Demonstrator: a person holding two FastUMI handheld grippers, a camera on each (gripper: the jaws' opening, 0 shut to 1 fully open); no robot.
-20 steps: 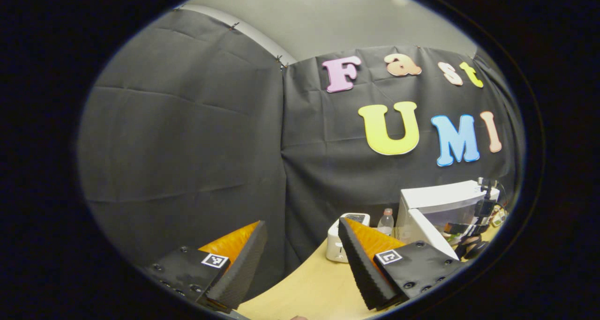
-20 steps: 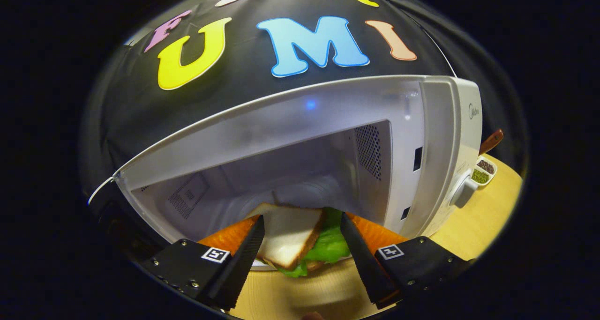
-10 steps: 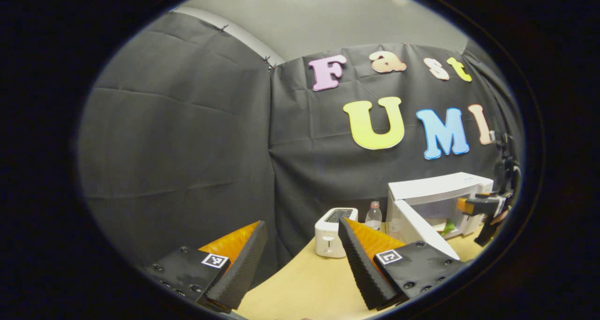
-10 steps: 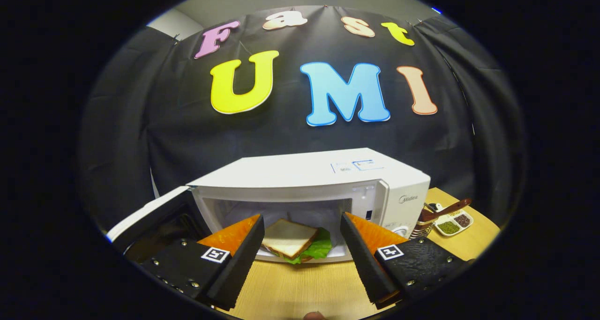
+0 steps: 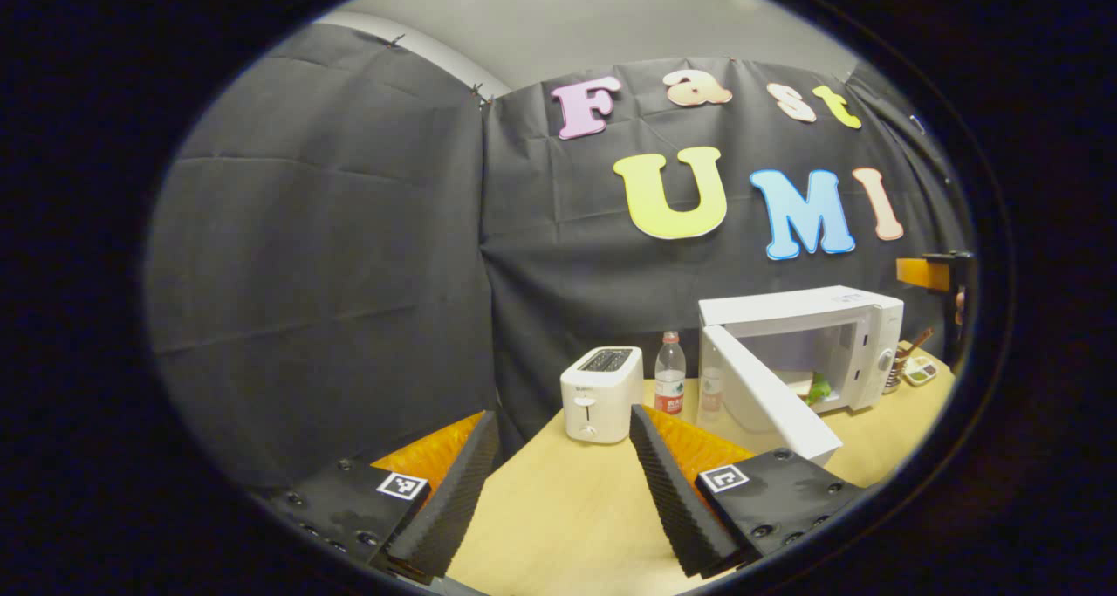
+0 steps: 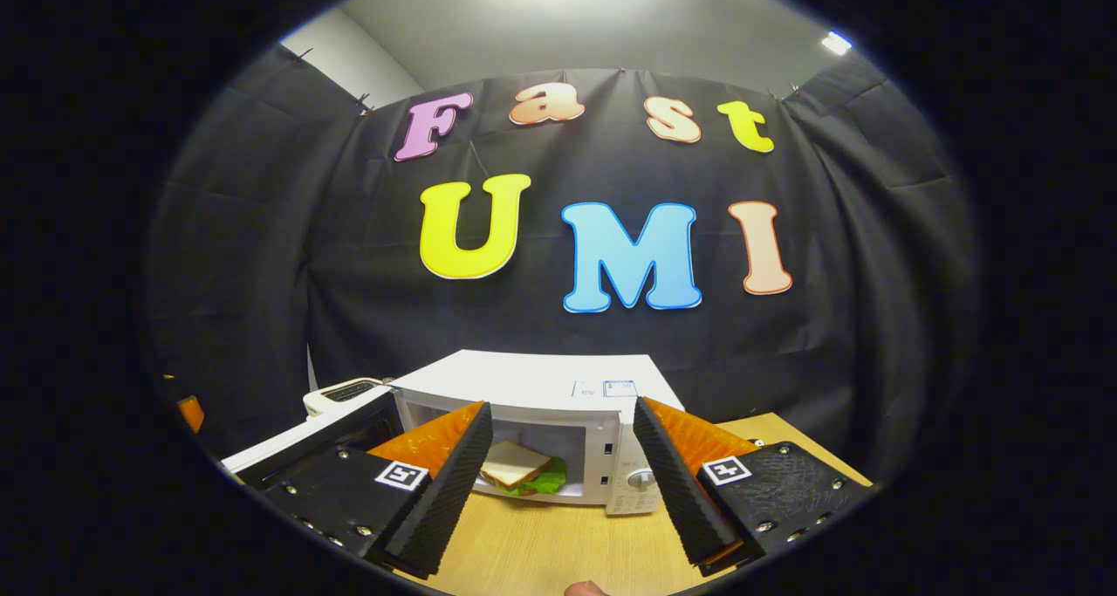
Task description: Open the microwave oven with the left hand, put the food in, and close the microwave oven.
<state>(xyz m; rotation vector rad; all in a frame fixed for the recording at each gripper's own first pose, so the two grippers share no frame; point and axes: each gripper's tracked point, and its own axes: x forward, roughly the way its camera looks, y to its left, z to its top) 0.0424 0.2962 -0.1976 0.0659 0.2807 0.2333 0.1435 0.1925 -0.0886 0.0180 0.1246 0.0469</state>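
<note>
White-bread sandwich with green lettuce (image 6: 520,471) sits inside the white microwave oven (image 6: 558,404), door (image 5: 768,400) swung wide, at the wooden worktop's (image 5: 567,517) back edge. Both grippers (image 5: 558,482) (image 6: 563,482) gape, holding nothing.

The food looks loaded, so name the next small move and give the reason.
Probably bring the left gripper toward the outer face of the open microwave door to push it shut. The sandwich already sits inside the microwave, the right gripper is open and holds nothing, and the left gripper is open, short of the door.
</note>
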